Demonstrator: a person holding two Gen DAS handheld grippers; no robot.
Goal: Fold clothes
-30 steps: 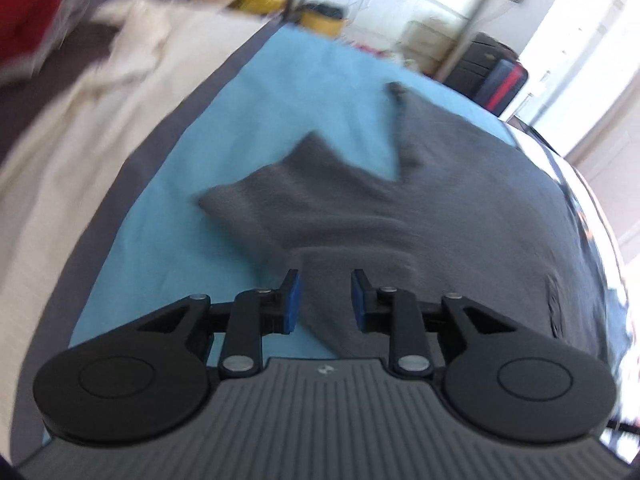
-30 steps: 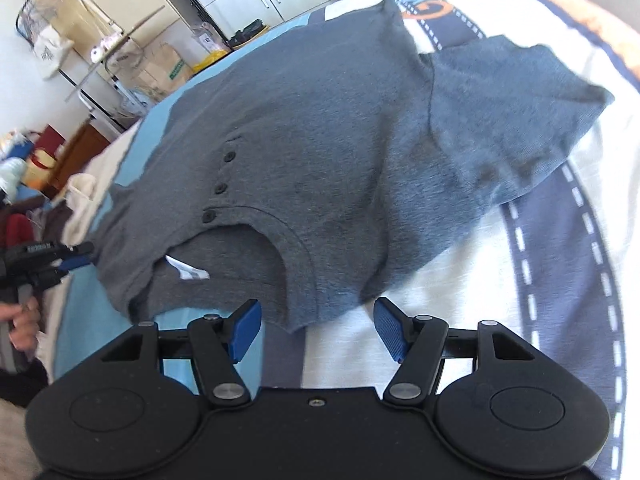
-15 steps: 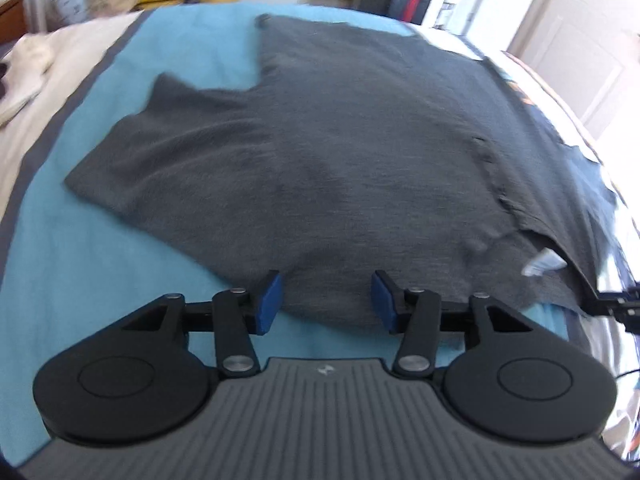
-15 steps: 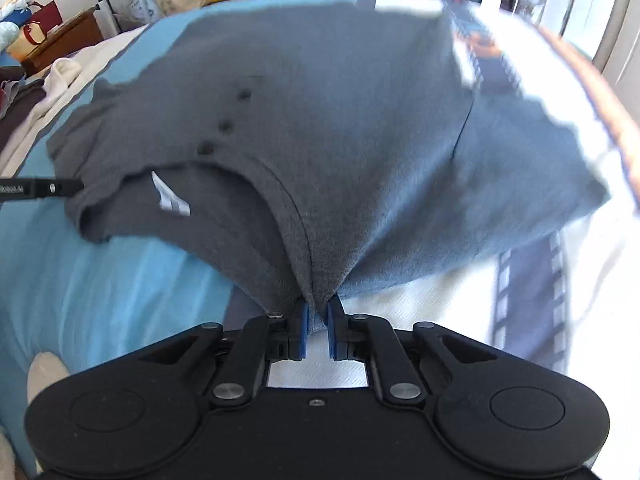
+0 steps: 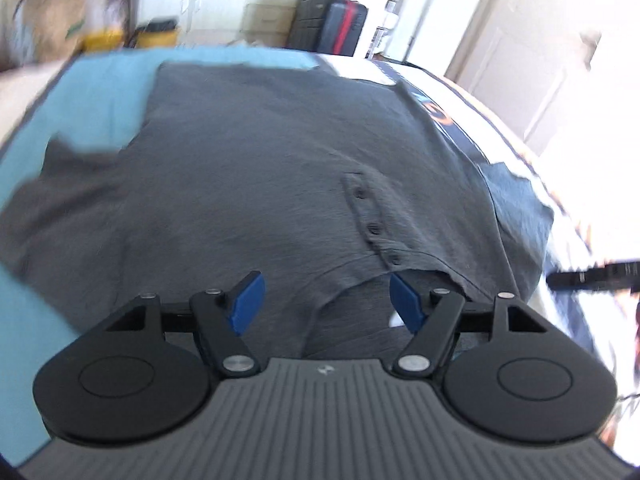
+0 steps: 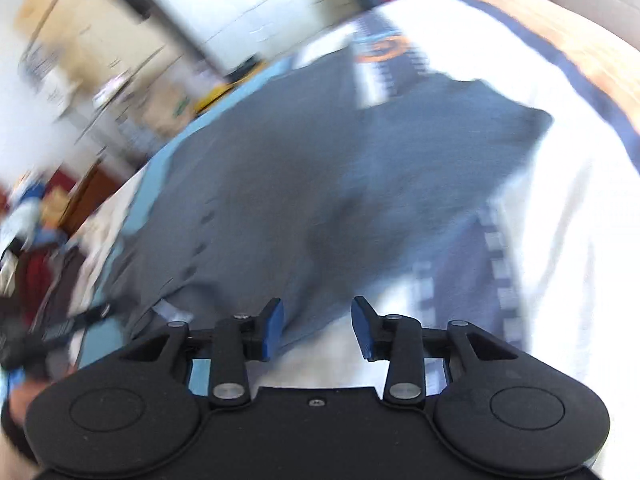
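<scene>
Fabric of a dark grey henley shirt (image 5: pixel 248 184) is seen spread flat across a bed, lying partly on a light blue sheet (image 5: pixel 100 84) toward nine o'clock and partly on a white cover printed with a navy road pattern (image 6: pixel 560 208) toward three o'clock. In the left wrist view the shirt is laid with its neckline (image 5: pixel 344 280) nearest the camera, at about six o'clock of the garment, and its hem toward twelve o'clock; a placket with three small buttons (image 5: pixel 374 229) is seen running up from the collar toward one o'clock, and one short sleeve (image 5: pixel 52 184) is spread out toward nine o'clock. The left gripper (image 5: pixel 324 298) is held above the neckline; its jaws have just been opening and are now set wide apart, with collar fabric visible in the gap but not touched by the blue pads (image 5: pixel 248 298). In the heavily blurred right wrist view the right gripper (image 6: pixel 318 328) is held at the near edge of the shirt; its jaws have just been opening and are parted, the shirt's edge being seen between them without being pinched. The other sleeve (image 6: pixel 480 128) is seen toward one o'clock. Suitcases (image 5: pixel 332 26) are stood beyond the bed at twelve o'clock.
</scene>
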